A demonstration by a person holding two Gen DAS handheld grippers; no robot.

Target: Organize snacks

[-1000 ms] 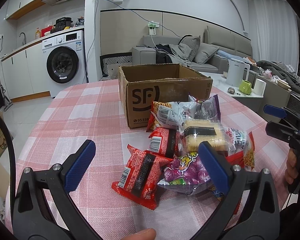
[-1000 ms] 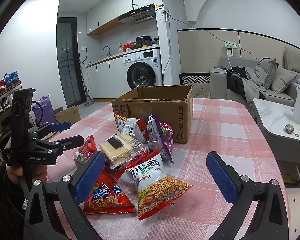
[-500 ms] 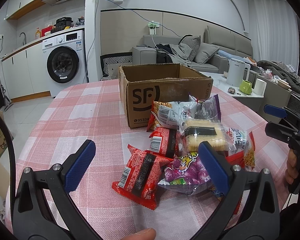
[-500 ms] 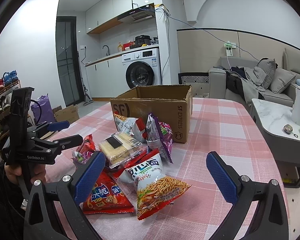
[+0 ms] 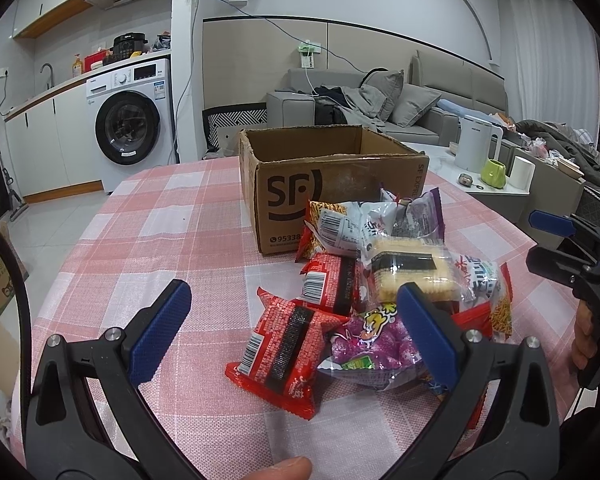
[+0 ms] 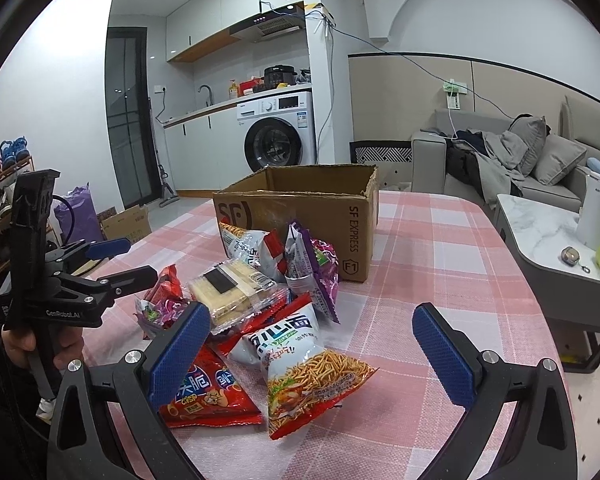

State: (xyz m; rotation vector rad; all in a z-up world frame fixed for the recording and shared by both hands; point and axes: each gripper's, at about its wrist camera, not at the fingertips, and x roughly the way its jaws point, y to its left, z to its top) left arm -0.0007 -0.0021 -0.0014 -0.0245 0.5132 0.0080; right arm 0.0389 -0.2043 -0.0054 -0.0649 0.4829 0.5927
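Snack packets (image 5: 384, 280) are heaped on the checked tabletop (image 5: 148, 240) before an open cardboard box (image 5: 324, 176). Both the left gripper (image 5: 292, 328) and right gripper (image 6: 308, 344) are held spread (nothing grasped).

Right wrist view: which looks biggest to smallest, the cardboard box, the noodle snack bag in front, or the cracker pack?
1. cardboard box, though farthest away
2. noodle snack bag, nearest the camera, so its size is flattered
3. cracker pack
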